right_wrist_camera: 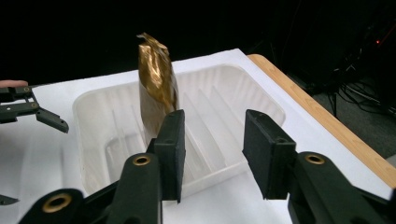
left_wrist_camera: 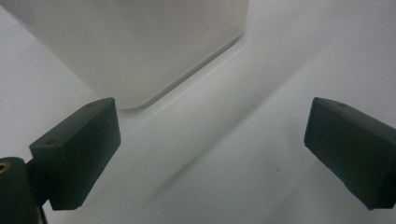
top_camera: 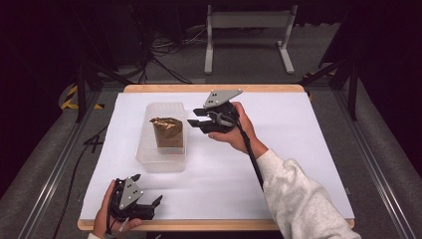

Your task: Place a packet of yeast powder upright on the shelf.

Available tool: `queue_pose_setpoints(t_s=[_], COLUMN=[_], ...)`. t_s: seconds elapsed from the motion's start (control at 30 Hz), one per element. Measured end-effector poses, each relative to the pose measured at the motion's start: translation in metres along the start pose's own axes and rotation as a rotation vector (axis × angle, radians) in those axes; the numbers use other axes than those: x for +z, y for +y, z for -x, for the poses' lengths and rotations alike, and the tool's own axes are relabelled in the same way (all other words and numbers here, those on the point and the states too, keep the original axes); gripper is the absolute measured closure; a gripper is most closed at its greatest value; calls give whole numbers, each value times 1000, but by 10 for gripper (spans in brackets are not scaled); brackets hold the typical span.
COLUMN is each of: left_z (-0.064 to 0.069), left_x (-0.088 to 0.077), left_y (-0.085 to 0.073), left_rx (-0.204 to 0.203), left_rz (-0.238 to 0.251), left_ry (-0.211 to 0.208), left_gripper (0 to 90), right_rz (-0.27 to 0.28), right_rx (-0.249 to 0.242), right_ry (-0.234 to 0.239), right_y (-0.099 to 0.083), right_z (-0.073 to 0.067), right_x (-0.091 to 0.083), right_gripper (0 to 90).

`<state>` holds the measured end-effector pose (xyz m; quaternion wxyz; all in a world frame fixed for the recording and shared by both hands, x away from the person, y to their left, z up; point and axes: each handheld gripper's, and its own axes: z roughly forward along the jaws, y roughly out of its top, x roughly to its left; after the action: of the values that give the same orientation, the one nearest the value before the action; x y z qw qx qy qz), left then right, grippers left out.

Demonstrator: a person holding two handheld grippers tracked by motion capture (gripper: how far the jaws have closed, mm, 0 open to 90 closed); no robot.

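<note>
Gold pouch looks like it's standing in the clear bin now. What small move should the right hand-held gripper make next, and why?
Probably draw the right hand-held gripper back from the clear bin. The gold pouch stands upright inside the bin, and in the right gripper view the jaws stand apart with nothing between them, beside the bin's rim. The pouch seems released, so a gentle retreat avoids knocking it.

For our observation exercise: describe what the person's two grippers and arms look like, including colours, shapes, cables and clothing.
Both the left gripper and the right gripper are black, with two blocky, flat-faced jaws and brass-coloured pivot rings. Each carries a grey three-cornered plate with small dark holes. A black cable trails along the right forearm, which wears a light grey sleeve.
</note>
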<state>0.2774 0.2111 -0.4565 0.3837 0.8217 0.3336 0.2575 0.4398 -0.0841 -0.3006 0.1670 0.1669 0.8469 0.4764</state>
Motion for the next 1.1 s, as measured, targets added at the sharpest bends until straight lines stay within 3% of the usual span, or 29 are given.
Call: queue_pose_setpoints(t_s=[0.67,1.1], left_z=[0,0], left_x=[1,3], left_y=[1,1], left_rx=[3,1], left_rz=[-2,-10], left_ry=[-2,-10], left_gripper=[44,44], right_rz=[-23,-77], right_rx=[-18,-77], right_ry=[-83,-168], right_y=[-8,-20], right_z=[5,5], right_x=[-33,-47], right_gripper=[511,407])
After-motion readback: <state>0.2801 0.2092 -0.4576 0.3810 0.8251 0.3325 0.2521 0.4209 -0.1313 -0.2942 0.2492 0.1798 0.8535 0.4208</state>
